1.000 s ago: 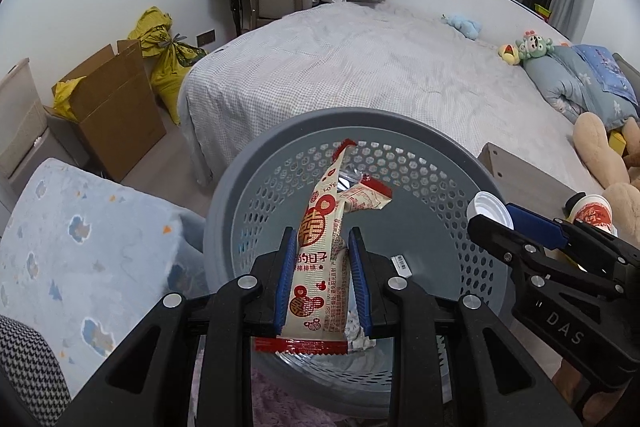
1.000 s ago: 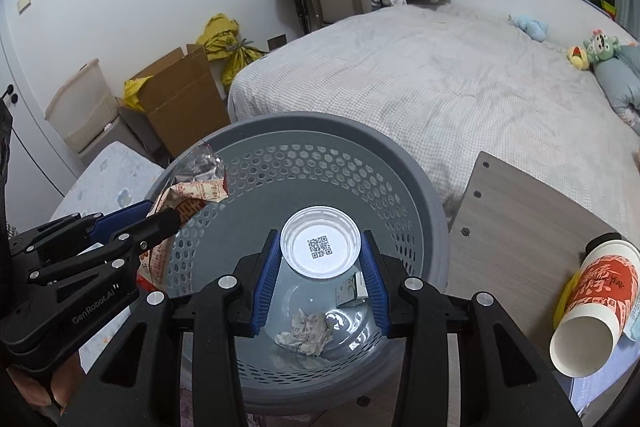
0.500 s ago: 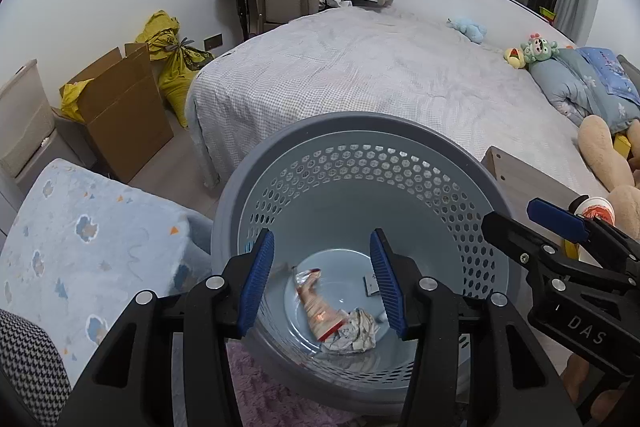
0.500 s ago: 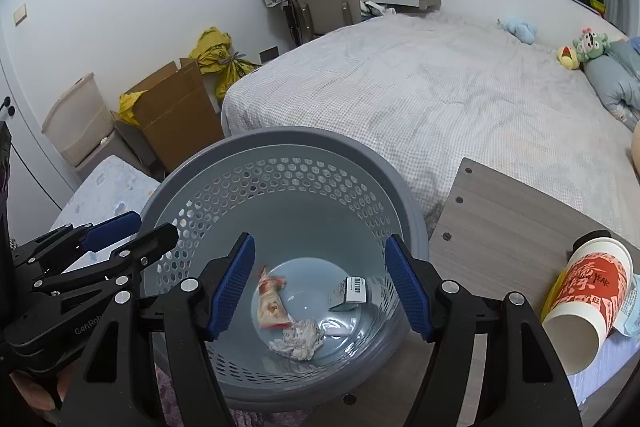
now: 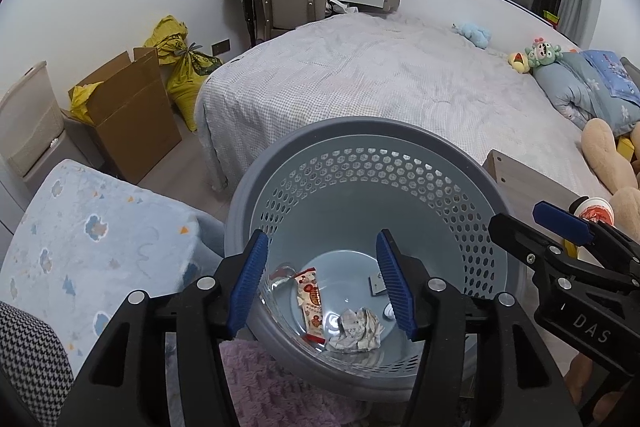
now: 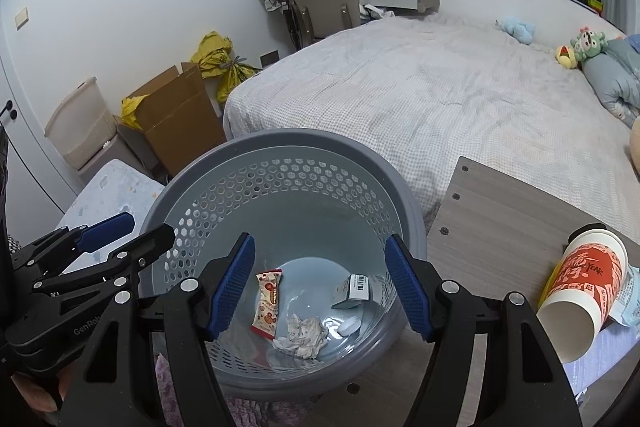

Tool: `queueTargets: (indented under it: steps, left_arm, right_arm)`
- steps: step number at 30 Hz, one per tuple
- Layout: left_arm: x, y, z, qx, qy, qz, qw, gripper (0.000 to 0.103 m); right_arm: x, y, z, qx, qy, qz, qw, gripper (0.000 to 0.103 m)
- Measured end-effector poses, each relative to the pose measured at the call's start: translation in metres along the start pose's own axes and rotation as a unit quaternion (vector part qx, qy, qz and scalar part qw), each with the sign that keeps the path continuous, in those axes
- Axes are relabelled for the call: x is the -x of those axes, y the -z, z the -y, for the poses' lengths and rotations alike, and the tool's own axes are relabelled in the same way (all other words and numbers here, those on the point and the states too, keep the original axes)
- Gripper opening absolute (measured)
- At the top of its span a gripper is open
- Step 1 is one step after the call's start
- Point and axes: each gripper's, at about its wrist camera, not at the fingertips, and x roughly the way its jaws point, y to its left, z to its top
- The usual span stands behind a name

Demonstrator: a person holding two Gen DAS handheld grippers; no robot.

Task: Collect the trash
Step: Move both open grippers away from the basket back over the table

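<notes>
The left gripper and right gripper, jaws apart and empty, partly hide the basket; a cup lies on the table beside it.

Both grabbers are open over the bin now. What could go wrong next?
1. The paper cup lies on its side at the edge of the wooden board; a clumsy reach by the right gripper could roll it off.
2. The left gripper and the right one hang close together over the gray basket, so they might bump each other.
3. A knock on the basket's rim could tip out the snack wrapper and crumpled paper.
</notes>
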Motion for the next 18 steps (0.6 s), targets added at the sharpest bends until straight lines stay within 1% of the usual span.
queueTargets:
  steps: [4,8,18]
  left_arm:
    - [0.006,0.001,0.001,0.000,-0.004,0.009,1.0000,0.059]
    - [0.012,0.002,0.005,-0.001,-0.002,0.014,0.9999,0.059]
    - [0.026,0.015,0.036,-0.021,0.027,0.017,0.9993,0.061]
  right_arm:
    - [0.009,0.003,0.001,-0.004,0.002,0.005,1.000,0.068]
    - [0.023,0.009,0.007,-0.009,0.009,0.012,1.000,0.070]
    - [0.064,0.038,0.036,-0.039,0.043,0.019,0.998,0.071]
